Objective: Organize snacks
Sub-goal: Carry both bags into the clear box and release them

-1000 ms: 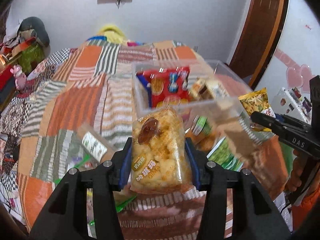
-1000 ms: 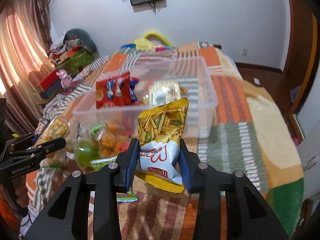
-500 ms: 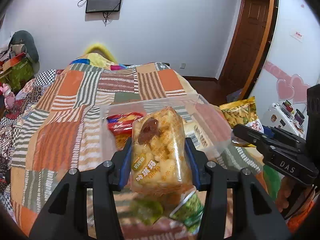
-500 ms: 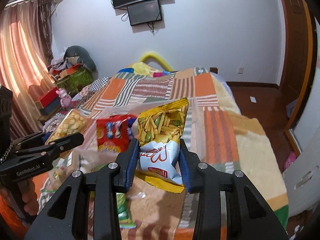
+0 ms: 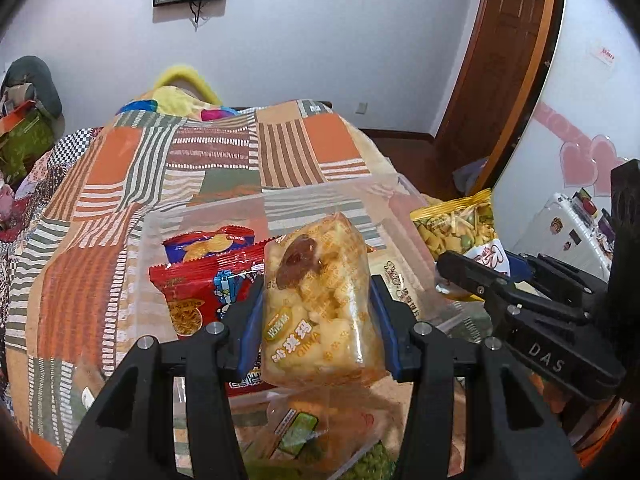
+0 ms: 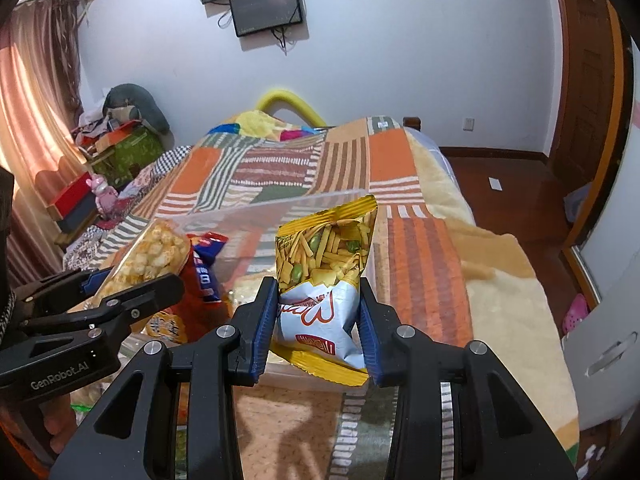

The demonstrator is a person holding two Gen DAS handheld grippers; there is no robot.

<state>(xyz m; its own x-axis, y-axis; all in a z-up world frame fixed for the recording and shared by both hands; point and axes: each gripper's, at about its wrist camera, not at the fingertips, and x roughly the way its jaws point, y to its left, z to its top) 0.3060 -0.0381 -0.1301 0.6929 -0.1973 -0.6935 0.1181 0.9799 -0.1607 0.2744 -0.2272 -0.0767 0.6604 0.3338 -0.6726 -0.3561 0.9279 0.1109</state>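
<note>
"DAS" marks the right tool (image 6: 318, 320), which clamps a yellow stick-snack bag (image 6: 326, 276); "GenRobot.AI" marks the left tool (image 5: 318, 322), which grips a puffed-snack pack (image 5: 320, 304) over the clear bin (image 5: 156, 220).

Bed under patchwork striped orange-green blanket (image 5: 100, 200); clear plastic bin (image 5: 256, 208) and green-labelled snack packets (image 5: 304, 432) directly on it.
</note>
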